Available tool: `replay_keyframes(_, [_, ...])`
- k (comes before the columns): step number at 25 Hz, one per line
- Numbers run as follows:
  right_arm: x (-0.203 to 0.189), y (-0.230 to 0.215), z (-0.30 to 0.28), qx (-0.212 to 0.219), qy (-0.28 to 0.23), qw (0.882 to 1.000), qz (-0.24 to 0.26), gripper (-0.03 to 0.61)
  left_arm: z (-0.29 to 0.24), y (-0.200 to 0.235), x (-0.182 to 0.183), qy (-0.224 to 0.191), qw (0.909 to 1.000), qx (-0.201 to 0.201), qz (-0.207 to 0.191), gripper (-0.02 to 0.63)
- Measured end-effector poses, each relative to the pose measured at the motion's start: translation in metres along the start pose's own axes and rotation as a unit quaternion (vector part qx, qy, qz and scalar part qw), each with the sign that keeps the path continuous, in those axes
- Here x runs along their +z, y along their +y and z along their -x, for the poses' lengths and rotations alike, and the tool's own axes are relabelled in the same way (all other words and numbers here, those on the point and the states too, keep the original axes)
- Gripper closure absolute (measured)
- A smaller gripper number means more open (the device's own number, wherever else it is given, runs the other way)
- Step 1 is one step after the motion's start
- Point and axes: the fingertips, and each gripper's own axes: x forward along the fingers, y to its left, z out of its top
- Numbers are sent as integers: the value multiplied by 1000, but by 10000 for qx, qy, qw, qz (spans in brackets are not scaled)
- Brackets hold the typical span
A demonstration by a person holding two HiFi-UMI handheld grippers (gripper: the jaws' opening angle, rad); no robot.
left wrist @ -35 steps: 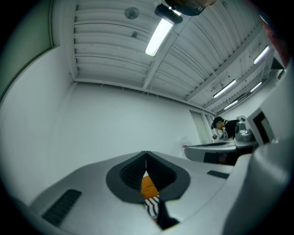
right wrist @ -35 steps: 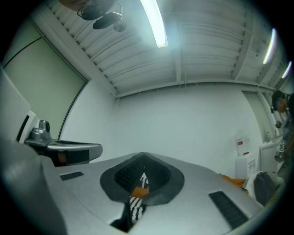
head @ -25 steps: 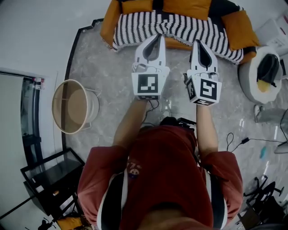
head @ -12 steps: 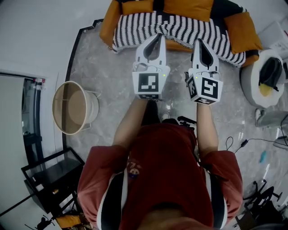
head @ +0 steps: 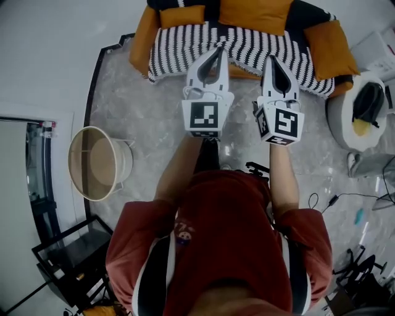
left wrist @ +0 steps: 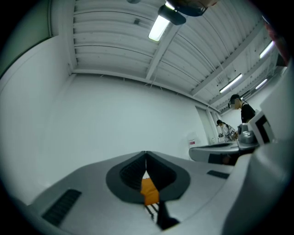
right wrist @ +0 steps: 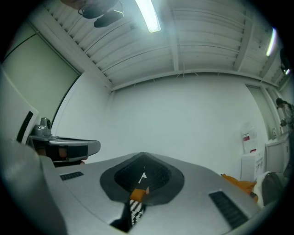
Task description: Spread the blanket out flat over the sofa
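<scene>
The right gripper (right wrist: 143, 176) has its 2 jaws together, with seemingly the striped blanket (right wrist: 135, 210) showing below them.

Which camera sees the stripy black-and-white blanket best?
The head view: it shows the black-and-white striped blanket nearly whole across the orange sofa. Both gripper views show only a striped sliver below their shut jaws.

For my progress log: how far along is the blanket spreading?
Done: striped blanket lies across the sofa seat, front edge wavy. In hand: nothing; left gripper and right gripper are shut, empty, pointing at it. Left: gripping and flattening it.
</scene>
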Motion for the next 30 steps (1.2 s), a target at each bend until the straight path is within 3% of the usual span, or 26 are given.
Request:
replay_keyframes(22, [-62, 13, -221, -223, 402, 9989, 7, 566, -165, 151, -66, 287, 9994, -143, 145, 597])
replay_keyframes(30, [-105, 8, -293, -441, 731, 9963, -32, 566, -225, 196, -117, 544, 9976, -305, 296, 597])
